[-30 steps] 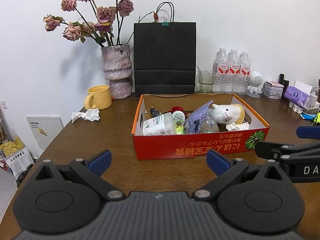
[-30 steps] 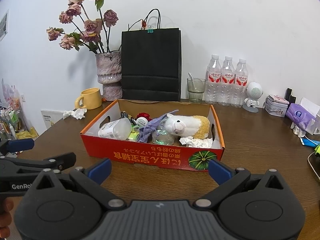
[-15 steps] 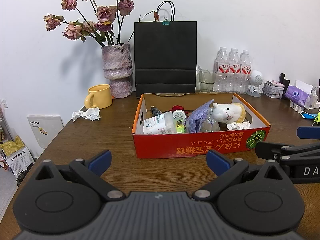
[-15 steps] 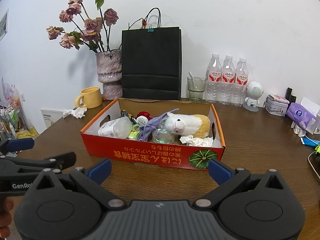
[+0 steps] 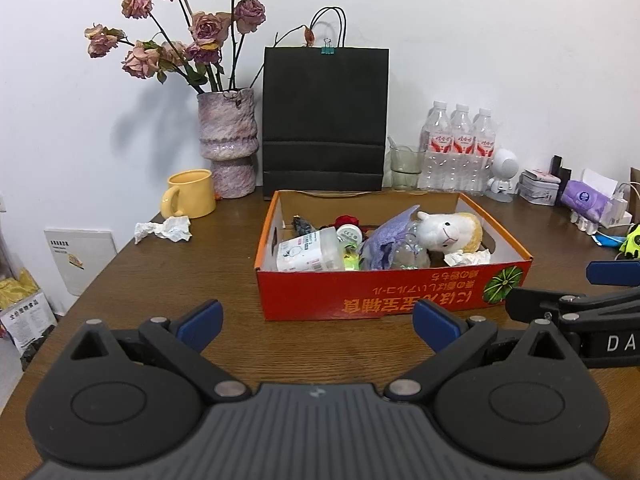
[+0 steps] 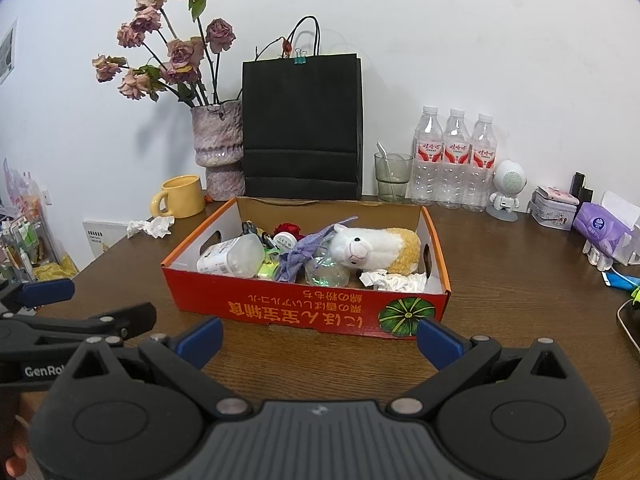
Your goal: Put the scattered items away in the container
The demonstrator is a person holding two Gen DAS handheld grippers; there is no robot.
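Note:
A red cardboard box (image 5: 384, 294) (image 6: 280, 312) sits mid-table. It holds a plush alpaca (image 5: 446, 232) (image 6: 376, 246), a white plastic bottle (image 5: 308, 250) (image 6: 230, 256), a purple cloth (image 5: 386, 236), a clear cup (image 6: 326, 272), crumpled paper (image 6: 394, 280) and small items. A crumpled tissue (image 5: 164, 230) (image 6: 152, 226) lies on the table by the yellow mug (image 5: 190, 194) (image 6: 178, 197). My left gripper (image 5: 318, 322) stands open in front of the box with nothing between its fingers. To its right, my right gripper (image 6: 318, 336) is open too, also facing the box.
Along the back wall stand a vase of dried roses (image 5: 228, 142), a black paper bag (image 5: 324, 120), a glass (image 5: 404, 162), three water bottles (image 5: 460, 148), a small white robot figure (image 5: 504, 174), a tin (image 5: 538, 188) and a purple tissue pack (image 5: 586, 200). Table edge falls off at left.
Both views have shifted very slightly; the grippers stay open and nothing on the table has moved.

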